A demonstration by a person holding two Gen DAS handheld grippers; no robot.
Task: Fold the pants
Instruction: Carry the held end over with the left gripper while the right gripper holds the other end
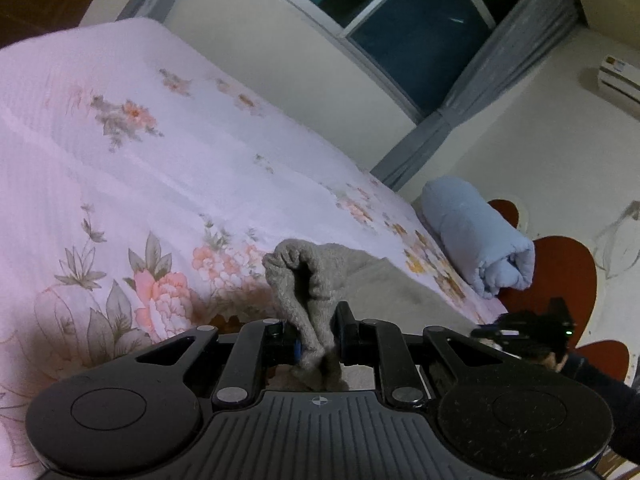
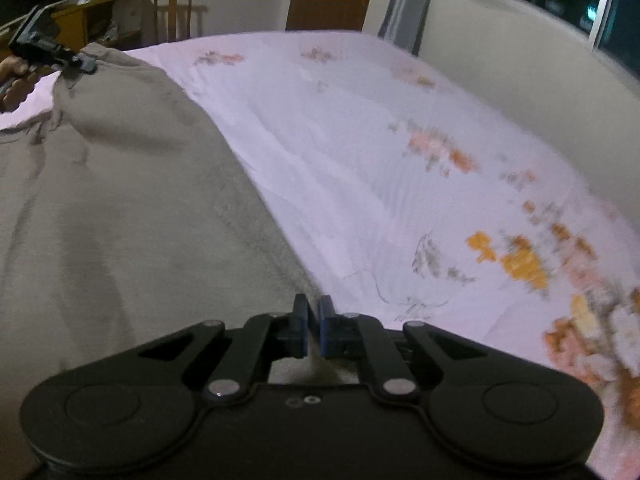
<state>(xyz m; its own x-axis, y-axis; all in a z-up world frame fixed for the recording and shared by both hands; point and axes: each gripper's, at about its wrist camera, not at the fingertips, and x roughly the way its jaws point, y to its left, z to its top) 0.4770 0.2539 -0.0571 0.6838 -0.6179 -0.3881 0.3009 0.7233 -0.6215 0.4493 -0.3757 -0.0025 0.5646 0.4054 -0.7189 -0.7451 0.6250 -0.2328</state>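
Observation:
Grey pants [image 2: 120, 200] lie spread across the near side of a floral bedsheet [image 2: 360, 140]. In the left wrist view my left gripper [image 1: 316, 320] is shut on a bunched fold of the pants [image 1: 304, 276], which stands up between the pads. In the right wrist view that same left gripper [image 2: 86, 65] pinches the far corner of the pants, with a hand [image 2: 16, 80] behind it. My right gripper [image 2: 314, 312] sits at the pants' right edge, its jaws together on the thin hem. The left wrist view also shows the right gripper [image 1: 524, 330] low at the right.
The bed [image 1: 160, 160] fills most of both views. A rolled pale-blue quilt [image 1: 476, 236] lies at its far end by a red headboard [image 1: 560, 272]. A wall with a dark window [image 1: 420, 32] runs along the bed. A wooden chair [image 2: 176, 12] stands beyond it.

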